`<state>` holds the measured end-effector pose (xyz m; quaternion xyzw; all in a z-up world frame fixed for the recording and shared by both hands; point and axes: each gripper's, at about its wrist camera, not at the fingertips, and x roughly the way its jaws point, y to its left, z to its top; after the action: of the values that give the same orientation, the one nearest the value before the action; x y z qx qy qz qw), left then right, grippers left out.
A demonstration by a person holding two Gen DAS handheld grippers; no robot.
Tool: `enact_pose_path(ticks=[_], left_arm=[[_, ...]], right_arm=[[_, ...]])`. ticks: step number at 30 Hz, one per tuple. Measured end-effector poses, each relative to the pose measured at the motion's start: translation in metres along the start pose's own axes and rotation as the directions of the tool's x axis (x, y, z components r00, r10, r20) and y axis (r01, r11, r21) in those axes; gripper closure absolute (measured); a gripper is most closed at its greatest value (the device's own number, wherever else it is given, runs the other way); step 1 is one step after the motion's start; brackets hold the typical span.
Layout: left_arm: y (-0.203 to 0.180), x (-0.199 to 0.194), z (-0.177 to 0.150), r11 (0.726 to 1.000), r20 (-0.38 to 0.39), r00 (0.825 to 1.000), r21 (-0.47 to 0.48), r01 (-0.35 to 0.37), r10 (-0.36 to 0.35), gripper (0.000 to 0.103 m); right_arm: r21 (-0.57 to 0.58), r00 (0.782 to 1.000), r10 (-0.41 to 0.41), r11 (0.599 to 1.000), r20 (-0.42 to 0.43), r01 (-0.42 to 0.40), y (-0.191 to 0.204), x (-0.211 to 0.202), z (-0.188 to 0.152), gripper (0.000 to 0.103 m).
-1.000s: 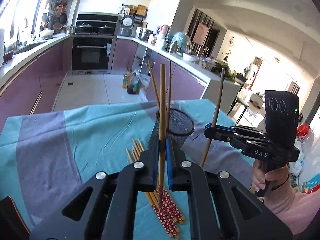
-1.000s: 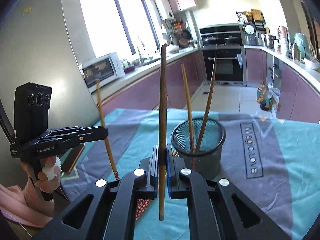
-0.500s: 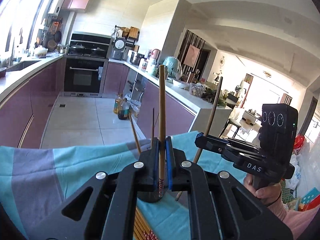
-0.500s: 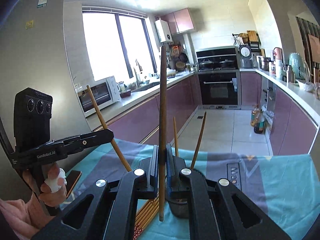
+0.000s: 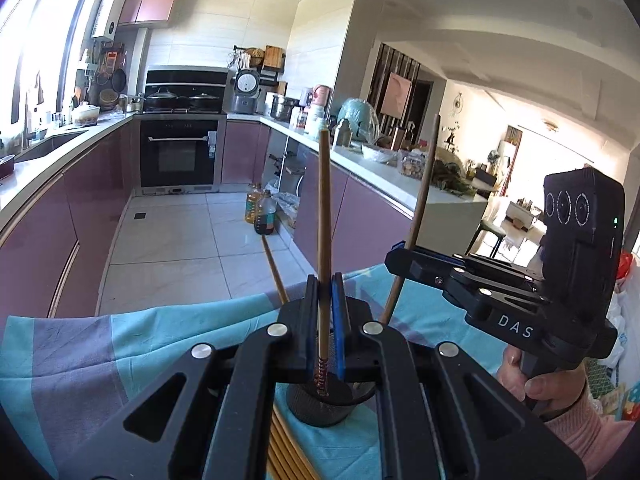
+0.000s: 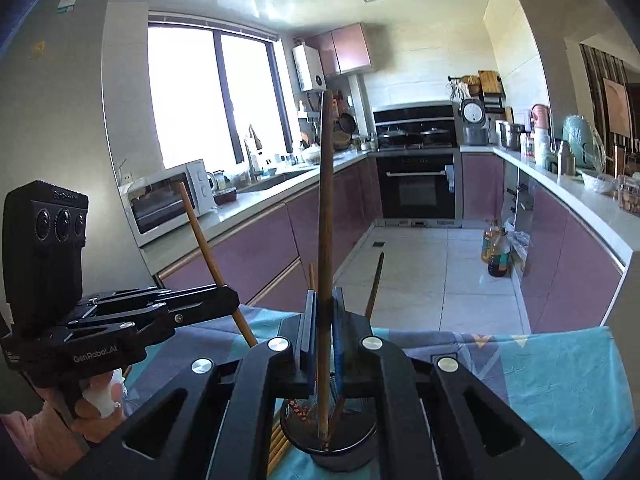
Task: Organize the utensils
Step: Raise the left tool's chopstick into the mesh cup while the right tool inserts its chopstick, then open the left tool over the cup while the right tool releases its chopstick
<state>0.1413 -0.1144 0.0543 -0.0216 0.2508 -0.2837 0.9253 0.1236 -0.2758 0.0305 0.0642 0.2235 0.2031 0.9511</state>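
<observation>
Both-handed, left gripper (image 5: 323,312) and right gripper (image 6: 323,320) pinch upright chopsticks above the mesh holder (image 6: 332,446).

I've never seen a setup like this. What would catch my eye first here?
Probably the two black hand-held grippers, each pinching one upright chopstick: the left gripper holds a light chopstick, the right gripper a dark chopstick. Both hover above a black mesh cup standing on a teal and grey tablecloth. More chopsticks lie flat beside the cup.
</observation>
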Motion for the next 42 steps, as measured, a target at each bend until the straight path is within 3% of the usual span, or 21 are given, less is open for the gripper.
enact_pose_path(ticks=[8, 16, 38, 42], left_arm=[[0.0, 0.028, -0.012, 0.999, -0.105, 0.994, 0.042, -0.016, 0.021, 0.096], [0.009, 0.057, -0.021, 0.999, -0.186, 0.982, 0.036, -0.023, 0.029, 0.096], [0.04, 0.091, -0.028, 0.997, -0.23, 0.972, -0.049, -0.065, 0.052, 0.095], [0.04, 0.08, -0.031, 0.996, -0.187, 0.98, -0.047, -0.079, 0.068, 0.084]], right_arm=[[0.005, 0.993, 0.001, 1.0, -0.118, -0.001, -0.004, 0.026, -0.016, 0.097], [0.009, 0.971, 0.007, 1.0, -0.239, -0.005, -0.007, 0.046, -0.034, 0.097], [0.067, 0.964, 0.031, 0.998, -0.265, -0.013, -0.013, 0.06, -0.035, 0.093], [0.061, 0.971, 0.032, 0.998, -0.235, -0.018, -0.009, 0.049, -0.036, 0.088]])
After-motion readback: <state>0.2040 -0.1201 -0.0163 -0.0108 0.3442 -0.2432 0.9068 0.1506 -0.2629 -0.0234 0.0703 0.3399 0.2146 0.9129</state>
